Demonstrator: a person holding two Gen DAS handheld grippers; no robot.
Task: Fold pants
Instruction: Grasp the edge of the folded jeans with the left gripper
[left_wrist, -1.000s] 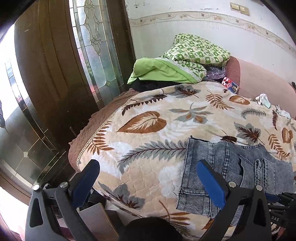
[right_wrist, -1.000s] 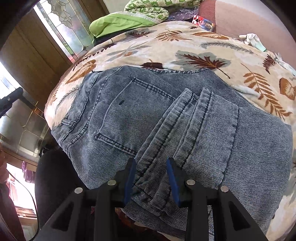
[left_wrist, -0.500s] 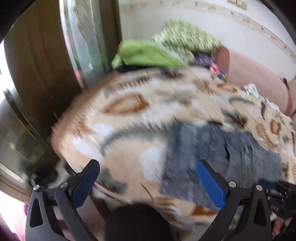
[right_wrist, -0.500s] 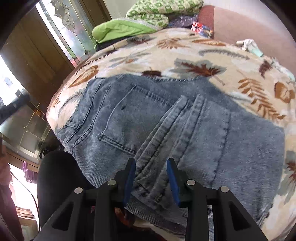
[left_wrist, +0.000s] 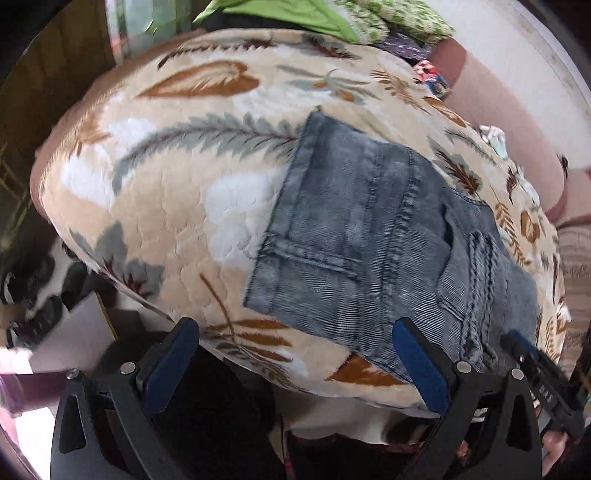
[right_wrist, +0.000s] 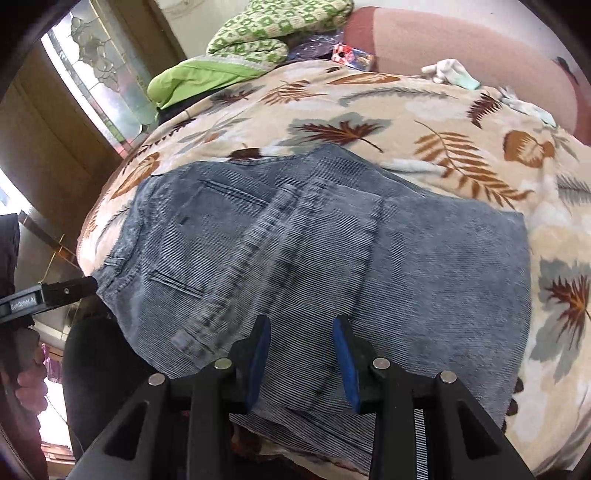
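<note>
Grey-blue denim pants (left_wrist: 369, 243) lie folded on a leaf-patterned blanket (left_wrist: 177, 184), waistband to the left, back pocket up. They also fill the right wrist view (right_wrist: 317, 258). My left gripper (left_wrist: 295, 354) is wide open and empty, low over the blanket's near edge, its right finger (left_wrist: 417, 362) by the pants' near hem. My right gripper (right_wrist: 301, 350) is partly open over the pants' near edge, with nothing held. The left gripper's body (right_wrist: 48, 295) shows at the left of the right wrist view.
Green pillows and bedding (right_wrist: 258, 40) are piled at the bed's far end by a stained-glass door (right_wrist: 99, 74). A pink sofa back (right_wrist: 461, 40) runs along the far right, with a small box (right_wrist: 351, 55) and white socks (right_wrist: 450, 72) near it.
My left gripper has swung right and down toward the pants, still wide open. My right gripper has pulled back a little from the fold it straddled.
</note>
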